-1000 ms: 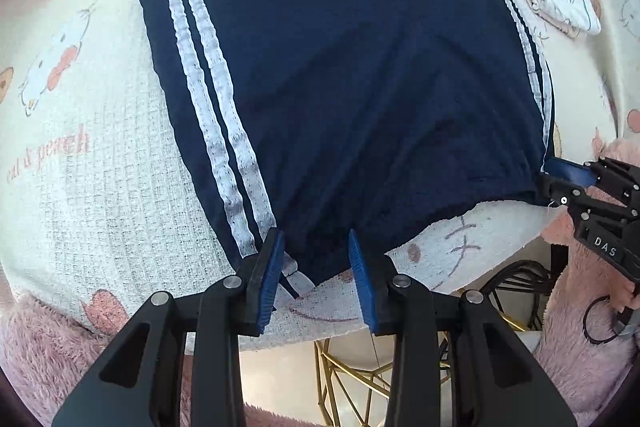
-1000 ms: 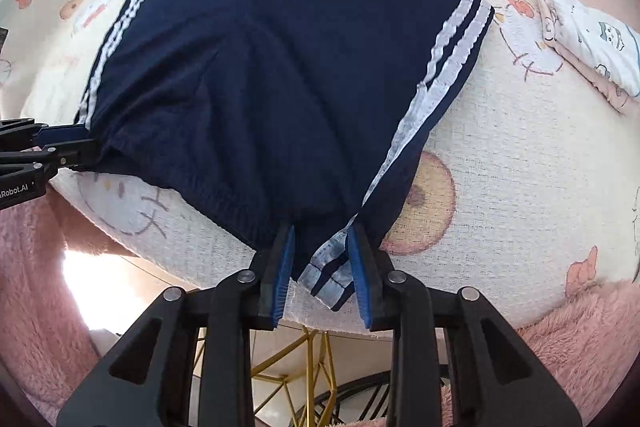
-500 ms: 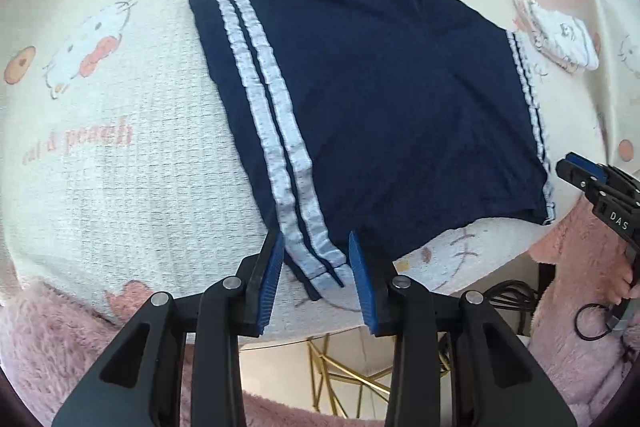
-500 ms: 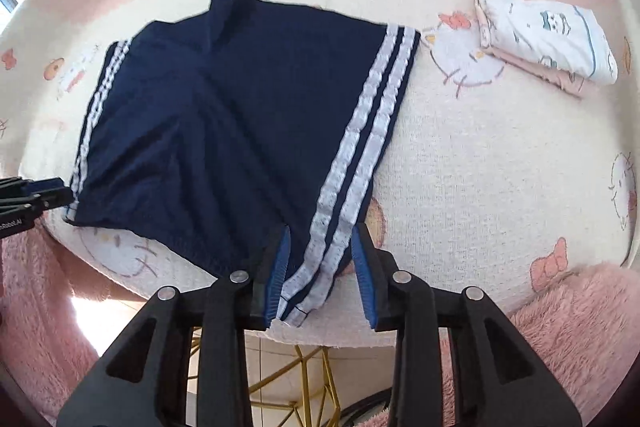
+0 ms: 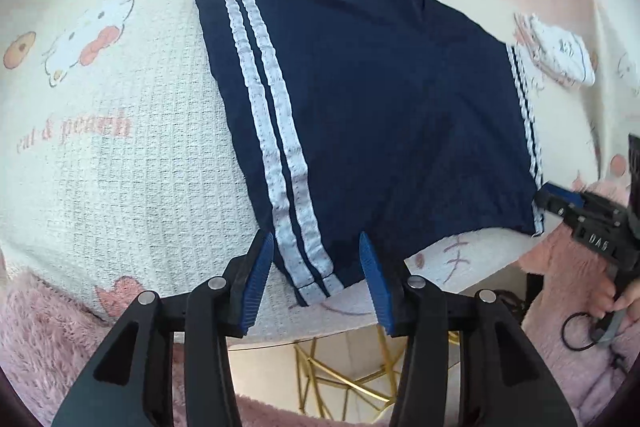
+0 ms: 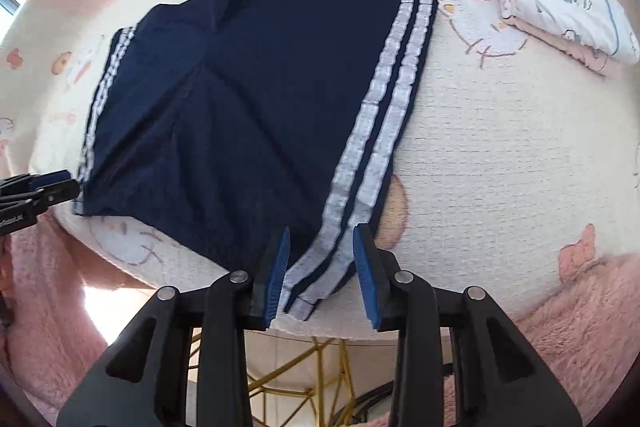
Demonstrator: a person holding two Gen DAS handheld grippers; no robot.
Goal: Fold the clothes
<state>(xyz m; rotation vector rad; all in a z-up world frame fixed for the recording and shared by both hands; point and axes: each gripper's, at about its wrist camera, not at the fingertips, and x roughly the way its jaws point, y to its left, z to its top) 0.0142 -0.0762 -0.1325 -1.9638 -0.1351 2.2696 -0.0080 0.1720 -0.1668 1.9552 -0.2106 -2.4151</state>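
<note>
Navy shorts (image 5: 372,115) lie spread flat on the blanket-covered tabletop (image 5: 120,167). Left gripper (image 5: 316,273) and right gripper (image 6: 320,269): jaws released, each straddling a striped waistband corner without pinching it. If a fold follows, judgement: bite both corners evenly, lift together, keep cloth taut. Folded white garments (image 6: 568,11) lie well beyond the right jaws.
</note>
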